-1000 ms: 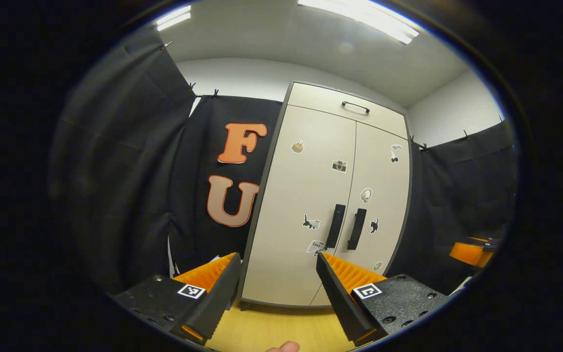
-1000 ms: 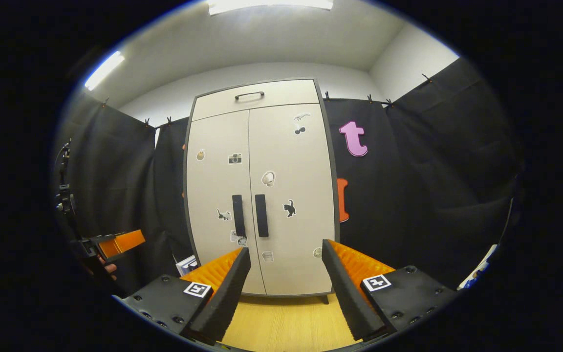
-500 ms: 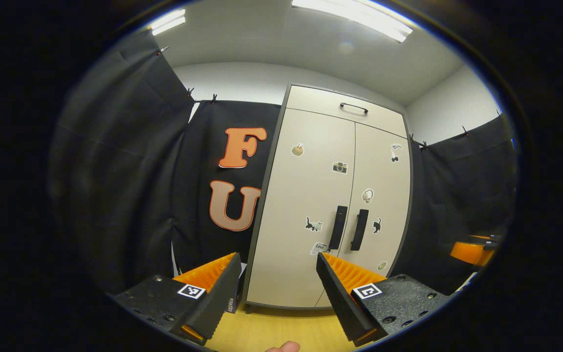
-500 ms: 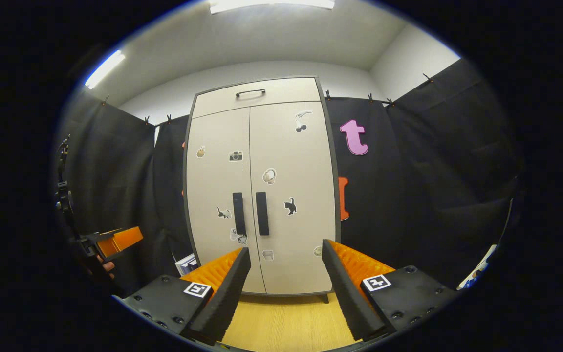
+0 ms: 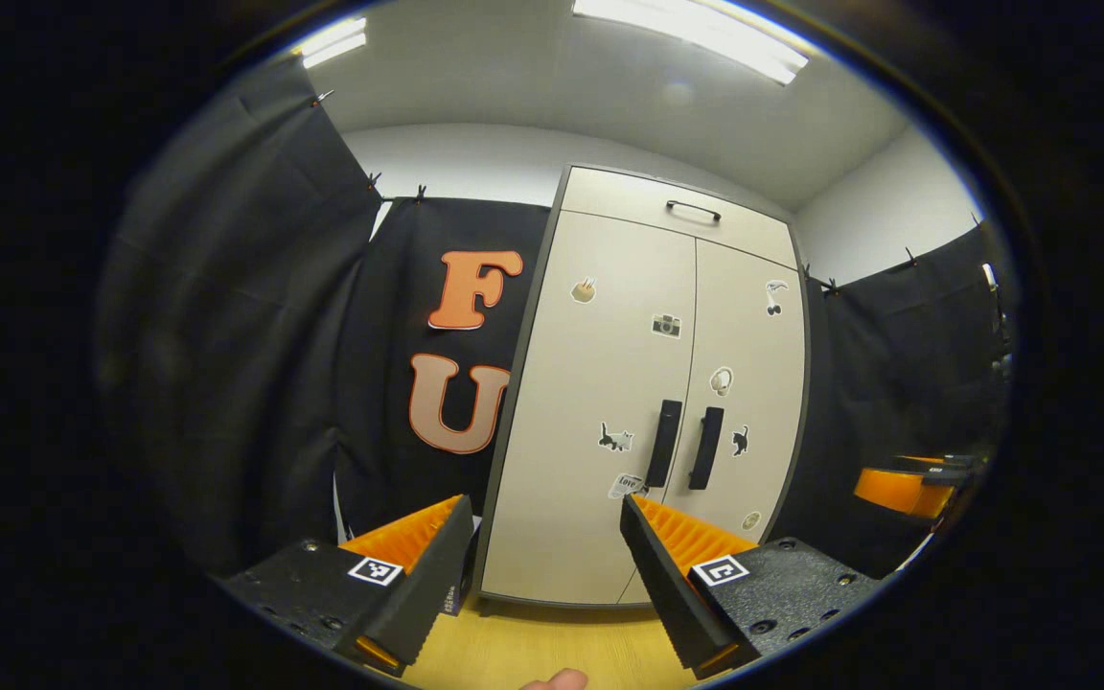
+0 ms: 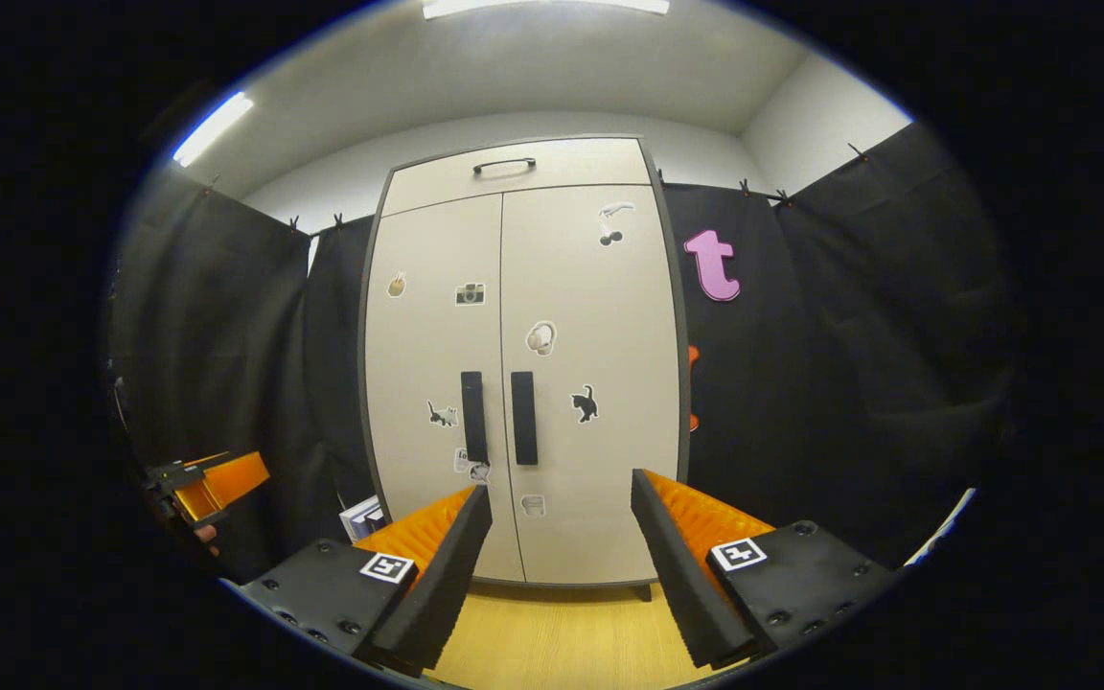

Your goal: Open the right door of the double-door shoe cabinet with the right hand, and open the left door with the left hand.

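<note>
Now I bring my right gripper [image 6: 560,537], jaws spread, straight onto the right door handle [image 6: 524,418], closing around it squarely before pulling.

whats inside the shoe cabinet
Cannot tell: both doors of the shoe cabinet are shut, hiding the inside. Only stickers, the left handle and the right handle show on the fronts.

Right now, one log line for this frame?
phase: approach | left tool: open, clear of cabinet | right tool: open, clear of cabinet | left door: closed | right door: closed | handles untouched
</note>
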Action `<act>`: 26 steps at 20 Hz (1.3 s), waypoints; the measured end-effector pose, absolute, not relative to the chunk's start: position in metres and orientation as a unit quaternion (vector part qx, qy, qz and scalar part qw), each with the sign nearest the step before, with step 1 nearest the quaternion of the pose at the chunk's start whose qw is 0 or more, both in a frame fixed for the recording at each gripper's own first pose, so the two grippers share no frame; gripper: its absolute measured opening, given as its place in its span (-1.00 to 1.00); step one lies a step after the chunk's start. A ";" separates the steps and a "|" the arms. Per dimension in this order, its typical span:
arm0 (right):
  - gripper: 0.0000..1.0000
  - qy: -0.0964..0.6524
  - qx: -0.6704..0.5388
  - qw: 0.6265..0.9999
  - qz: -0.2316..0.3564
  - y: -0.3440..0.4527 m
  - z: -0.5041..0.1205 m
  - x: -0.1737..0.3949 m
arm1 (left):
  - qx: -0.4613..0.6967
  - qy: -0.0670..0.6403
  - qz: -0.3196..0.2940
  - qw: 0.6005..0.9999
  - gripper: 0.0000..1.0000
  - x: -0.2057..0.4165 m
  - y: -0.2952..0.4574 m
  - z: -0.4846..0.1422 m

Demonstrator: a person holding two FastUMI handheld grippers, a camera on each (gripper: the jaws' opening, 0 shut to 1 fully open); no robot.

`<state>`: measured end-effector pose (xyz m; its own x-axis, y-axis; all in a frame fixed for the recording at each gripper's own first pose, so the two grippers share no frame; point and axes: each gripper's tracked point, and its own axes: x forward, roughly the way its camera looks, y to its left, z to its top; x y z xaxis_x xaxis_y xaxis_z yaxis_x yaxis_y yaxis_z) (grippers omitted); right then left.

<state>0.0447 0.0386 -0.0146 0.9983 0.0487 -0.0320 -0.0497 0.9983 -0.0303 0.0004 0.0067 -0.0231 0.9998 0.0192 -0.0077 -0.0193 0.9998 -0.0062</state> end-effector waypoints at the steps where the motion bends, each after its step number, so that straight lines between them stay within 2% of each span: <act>1: 0.94 0.012 -0.019 0.999 0.030 0.043 -0.011 0.053 | -0.006 0.007 0.011 1.000 0.89 -0.001 0.007 -0.026; 9: 0.94 -0.029 -0.071 0.996 0.037 0.072 -0.004 0.161 | -0.025 -0.003 0.045 0.999 0.89 -0.011 0.015 -0.038; 10: 0.86 -0.023 -0.063 0.997 0.039 0.073 -0.008 0.177 | -0.026 -0.004 0.051 0.998 0.89 -0.011 0.017 -0.039; 11: 0.93 -0.011 -0.048 0.998 0.046 0.077 -0.013 0.193 | -0.024 -0.006 0.058 0.998 0.89 -0.012 0.019 -0.040; 13: 0.94 0.010 -0.019 0.998 0.067 0.084 -0.019 0.222 | -0.015 -0.016 0.073 0.997 0.89 -0.021 0.027 -0.038; 16: 0.94 0.014 -0.041 0.998 0.041 0.072 -0.022 0.260 | -0.006 -0.025 0.090 0.996 0.89 -0.030 0.035 -0.039; 21: 0.94 0.033 -0.033 0.999 0.026 0.068 -0.036 0.292 | -0.010 -0.021 0.100 0.995 0.89 -0.031 0.038 -0.048; 22: 0.86 0.036 -0.034 0.998 0.025 0.068 -0.038 0.295 | -0.010 -0.021 0.100 0.995 0.89 -0.030 0.039 -0.050; 23: 0.92 0.035 -0.035 0.998 0.024 0.068 -0.038 0.299 | -0.011 -0.021 0.101 0.995 0.89 -0.030 0.039 -0.050; 25: 0.89 0.026 -0.040 0.999 0.017 0.068 -0.036 0.305 | -0.014 -0.021 0.102 0.995 0.89 -0.028 0.041 -0.051; 26: 0.78 0.027 -0.040 0.999 0.017 0.069 -0.036 0.308 | -0.016 -0.020 0.101 0.995 0.89 -0.026 0.041 -0.052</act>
<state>0.3077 0.0687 -0.0362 0.9980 0.0321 -0.0549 -0.0363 0.9962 -0.0788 -0.0265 0.0409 -0.0519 0.9787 0.2019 0.0366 -0.2006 0.9790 -0.0363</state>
